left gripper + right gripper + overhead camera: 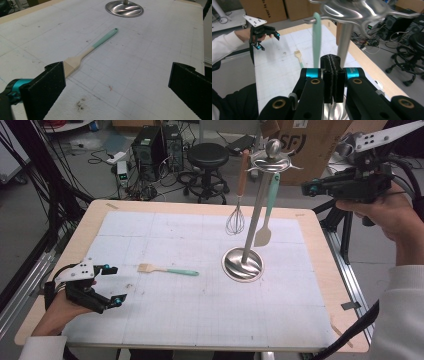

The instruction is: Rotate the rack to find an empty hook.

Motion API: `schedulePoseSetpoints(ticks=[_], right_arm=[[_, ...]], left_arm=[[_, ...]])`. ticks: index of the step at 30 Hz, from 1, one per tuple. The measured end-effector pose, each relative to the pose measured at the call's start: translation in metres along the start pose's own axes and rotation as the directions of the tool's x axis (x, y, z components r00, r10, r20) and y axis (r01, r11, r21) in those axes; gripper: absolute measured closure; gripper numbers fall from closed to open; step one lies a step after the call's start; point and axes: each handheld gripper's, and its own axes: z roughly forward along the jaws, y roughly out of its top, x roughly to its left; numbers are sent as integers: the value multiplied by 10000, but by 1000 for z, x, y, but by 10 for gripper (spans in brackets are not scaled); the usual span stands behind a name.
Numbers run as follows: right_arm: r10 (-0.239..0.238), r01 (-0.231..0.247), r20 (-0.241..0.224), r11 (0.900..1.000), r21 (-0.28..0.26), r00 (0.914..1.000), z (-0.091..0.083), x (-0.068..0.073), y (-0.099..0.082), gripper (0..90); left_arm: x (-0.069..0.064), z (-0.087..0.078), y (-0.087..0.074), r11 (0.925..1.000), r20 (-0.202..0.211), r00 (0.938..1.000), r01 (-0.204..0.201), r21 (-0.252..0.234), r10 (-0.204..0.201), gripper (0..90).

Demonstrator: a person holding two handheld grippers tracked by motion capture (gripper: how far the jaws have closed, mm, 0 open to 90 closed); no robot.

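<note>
Two utensils already hang from the steel utensil stand (pixel 257 205): the whisk (pixel 235 217) with its wooden handle and the mint-handled spatula (pixel 265 222), both dangling from the star-shaped top (pixel 273 162) above the round base (pixel 242 264). One piece is left, by the look of it: the pastry brush (pixel 166 270), which lies flat on the white gridded mat of the table (pixel 310 320), bristles pointing toward your left side and the mint handle pointing toward the stand's base, well apart from it. Your left gripper (pixel 112 285) rests low near the table's left edge with its jaws spread wide and nothing between them; in the left gripper view the brush (pixel 87 53) sits just ahead of the left jaw, its bristle end nearest, not yet touched. Your right gripper (pixel 307 187) is held high at the right, level with the top of the stand, and its jaws are pressed flat together on nothing, as the right gripper view shows, with the hanging spatula (pixel 317 37) and the stand's post (pixel 344 40) just beyond them. So I judge the hanging job roughly two thirds done. What remains is to close on the brush, lift it and hook the hole in its handle onto a free arm of the top.
</note>
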Motion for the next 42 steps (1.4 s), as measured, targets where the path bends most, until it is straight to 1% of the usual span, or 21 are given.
schedulePoseSetpoints(ticks=[3, 5, 6, 7, 11, 13, 17, 20, 21, 24, 26, 30, 32, 33, 38, 42], right_arm=[[58, -58, 99, 10000, -26, 9999, -5, -5, -2, 898], [114, -114, 59, 9999, -46, 9999, -6, -8, -3, 898], [80, -79, 109, 10000, -55, 9999, -7, -10, -3, 898], [164, -164, 93, 9999, -38, 9998, -8, -12, -3, 898], [139, -138, 157, 9999, -43, 9998, -9, -22, -1, 897], [177, -176, 180, 9998, -47, 9997, -9, -26, 2, 897], [108, -106, 362, 9999, -39, 9993, -10, -32, 9, 898], [-30, 33, 399, 10000, -60, 9992, -8, -33, 15, 897], [-172, 178, 440, 9998, -115, 9989, -8, -33, 17, 897], [-155, 158, 445, 9999, -54, 9989, -6, -34, 21, 897], [-169, 170, 442, 9999, -29, 9989, -5, -34, 23, 897], [-278, 277, 201, 9996, 38, 9994, 0, -31, 25, 897], [-297, 295, 183, 9995, 116, 9994, 2, -29, 26, 897], [-345, 344, 168, 9994, 57, 9993, 3, -28, 26, 897], [-426, 426, -29, 9991, 46, 9991, 8, -18, 27, 897], [-653, 653, -159, 9979, 33, 9977, 14, -9, 32, 897]], left_arm=[[0, 0, 0, 10000, 0, 10000, 6, 68, -6, 17], [-1, 1, 0, 10000, -32, 10000, 15, 88, -15, 17], [-1, 1, 0, 10000, -14, 10000, 12, 80, -12, 17], [-1, 1, 0, 10000, -28, 10000, 6, 96, -6, 17], [0, 1, 0, 9999, -56, 10000, 23, 154, -22, 17], [0, 1, 0, 9999, -50, 10000, 46, 136, -45, 17], [1, 1, -1, 9999, -76, 9999, 86, 140, -85, 17], [1, 0, -2, 9998, -108, 9999, 75, 184, -73, 17], [1, 0, -2, 9998, -96, 9999, 79, 183, -77, 17], [1, 1, -1, 9998, -100, 9999, 64, 177, -62, 17], [1, 1, -1, 9999, -103, 9999, 64, 160, -63, 17], [1, 1, -1, 9998, -91, 9999, 50, 171, -48, 17], [1, 1, -1, 9999, -132, 9999, 91, 144, -90, 17], [1, 1, -1, 9998, -129, 9999, 98, 146, -96, 17], [0, 3, -2, 9994, -279, 9996, 84, 325, -75, 17], [-1, 3, -2, 9992, -252, 9997, 15, 395, -5, 17]])
